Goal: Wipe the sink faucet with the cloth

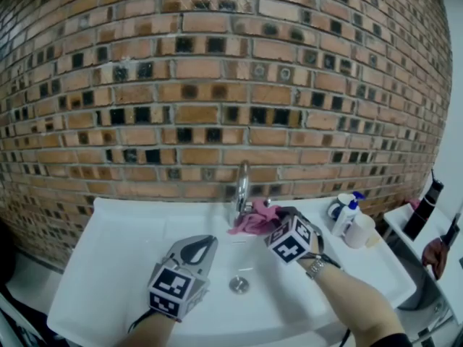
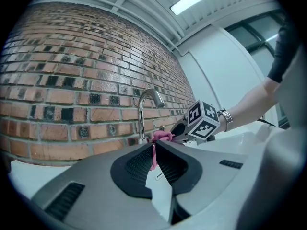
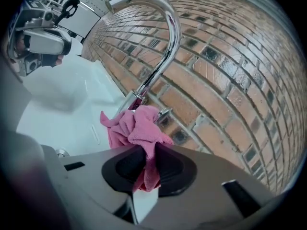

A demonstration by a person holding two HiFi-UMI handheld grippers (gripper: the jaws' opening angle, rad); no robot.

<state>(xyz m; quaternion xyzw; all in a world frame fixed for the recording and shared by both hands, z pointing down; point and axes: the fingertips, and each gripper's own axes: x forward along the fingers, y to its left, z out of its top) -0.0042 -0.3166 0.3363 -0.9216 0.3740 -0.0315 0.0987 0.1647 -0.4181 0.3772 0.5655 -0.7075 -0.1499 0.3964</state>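
Note:
A chrome gooseneck faucet (image 1: 241, 185) (image 3: 163, 47) (image 2: 145, 110) rises at the back of the white sink (image 1: 130, 244), against the brick wall. My right gripper (image 1: 276, 219) (image 3: 146, 164) is shut on a pink cloth (image 1: 253, 220) (image 3: 136, 128) (image 2: 161, 137), which is bunched against the base of the faucet beside its small lever handle. My left gripper (image 1: 202, 246) (image 2: 154, 150) hovers over the basin in front of the faucet, shut with nothing between its jaws. The left gripper points level at the faucet.
The drain (image 1: 239, 285) lies in the basin below the grippers. A white bottle with a blue cap (image 1: 344, 217) and a white cup (image 1: 358, 231) stand at the sink's right rear. A dark bottle (image 1: 423, 208) stands on a side shelf at the right.

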